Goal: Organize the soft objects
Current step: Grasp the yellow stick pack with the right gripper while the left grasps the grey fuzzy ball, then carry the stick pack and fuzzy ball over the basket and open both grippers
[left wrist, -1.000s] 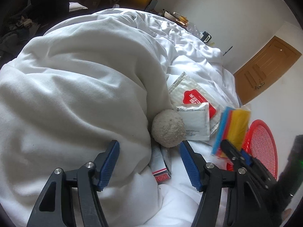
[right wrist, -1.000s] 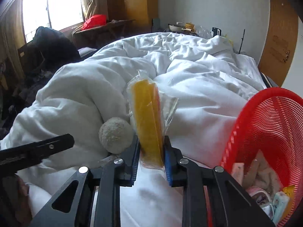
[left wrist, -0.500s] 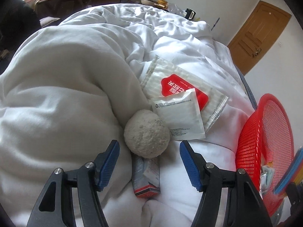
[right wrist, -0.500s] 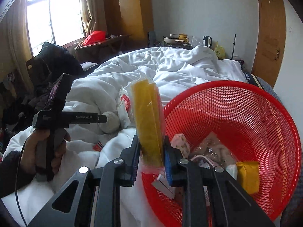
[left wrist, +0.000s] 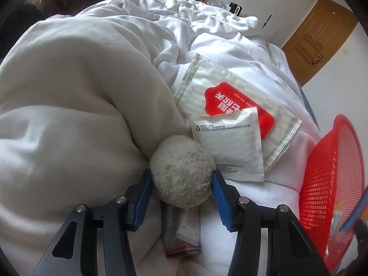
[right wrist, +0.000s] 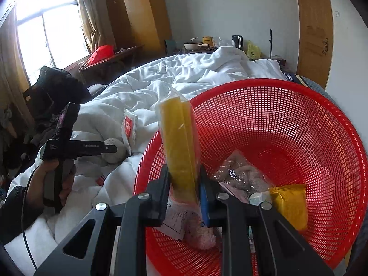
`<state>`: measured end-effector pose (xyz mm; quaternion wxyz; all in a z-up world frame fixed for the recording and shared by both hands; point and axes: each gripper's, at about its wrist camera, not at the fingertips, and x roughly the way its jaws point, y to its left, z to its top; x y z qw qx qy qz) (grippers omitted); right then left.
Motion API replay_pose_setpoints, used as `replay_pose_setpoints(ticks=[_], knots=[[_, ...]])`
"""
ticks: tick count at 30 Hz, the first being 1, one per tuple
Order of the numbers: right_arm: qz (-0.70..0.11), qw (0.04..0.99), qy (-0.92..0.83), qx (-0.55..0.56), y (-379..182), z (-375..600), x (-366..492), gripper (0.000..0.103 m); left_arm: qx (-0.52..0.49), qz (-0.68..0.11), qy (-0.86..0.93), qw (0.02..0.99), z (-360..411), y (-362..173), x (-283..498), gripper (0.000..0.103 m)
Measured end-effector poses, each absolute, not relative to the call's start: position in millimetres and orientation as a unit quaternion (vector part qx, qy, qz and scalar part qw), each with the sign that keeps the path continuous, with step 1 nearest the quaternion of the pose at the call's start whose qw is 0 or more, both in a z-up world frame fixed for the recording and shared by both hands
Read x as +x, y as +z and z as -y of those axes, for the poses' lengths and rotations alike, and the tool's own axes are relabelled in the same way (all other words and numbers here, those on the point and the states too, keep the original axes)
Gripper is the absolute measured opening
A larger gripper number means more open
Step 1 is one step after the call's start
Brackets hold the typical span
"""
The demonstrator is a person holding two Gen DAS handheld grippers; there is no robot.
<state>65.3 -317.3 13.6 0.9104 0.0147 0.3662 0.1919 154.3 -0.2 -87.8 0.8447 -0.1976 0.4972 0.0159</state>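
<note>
My left gripper (left wrist: 181, 176) has its blue pads (left wrist: 141, 189) against both sides of a fuzzy white ball (left wrist: 181, 171) that rests on the white duvet (left wrist: 69, 105). My right gripper (right wrist: 185, 178) is shut on a yellow sponge pack in clear wrap (right wrist: 179, 142) and holds it upright over the near rim of the red mesh basket (right wrist: 287, 119). The basket holds several soft packets, among them a gold pouch (right wrist: 289, 203). The ball (right wrist: 113, 150) and left gripper (right wrist: 76, 148) also show in the right wrist view.
A white sachet (left wrist: 230, 147) lies on a larger red-and-white wipe pack (left wrist: 237, 105) beside the ball. A small boxed tube (left wrist: 184, 232) lies under the ball. The red basket (left wrist: 329, 184) stands at the right. A wardrobe, cluttered table and door stand beyond the bed.
My left gripper has moved forward and closed its jaws onto the ball. My right gripper has carried the sponge pack from the bed to over the basket.
</note>
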Motion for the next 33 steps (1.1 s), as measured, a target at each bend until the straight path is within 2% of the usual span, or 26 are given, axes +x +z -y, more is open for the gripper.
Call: replay_pose_setpoints(ticks=[9, 15, 22, 33], knots=[[-0.373, 0.907, 0.193, 0.032, 13.4, 330.9, 65.1, 0.022, -0.270, -0.440, -0.045, 0.856, -18.9, -63.8, 103.1, 0.050], [-0.364, 0.910, 0.195, 0.038, 22.0, 340.0, 62.1, 0.022, -0.281, -0.411, -0.091, 0.863, -1.7, -31.6, 87.0, 0.050], [-0.358, 0.916, 0.172, 0.052, 34.6, 368.6, 62.3, 0.022, -0.226, -0.404, -0.149, 0.874, 57.0, 12.7, 79.8, 0.050], [-0.388, 0.916, 0.082, 0.057, 32.0, 434.2, 79.5, 0.022, -0.143, -0.448, -0.168, 0.867, 164.1, 28.0, 115.5, 0.050]])
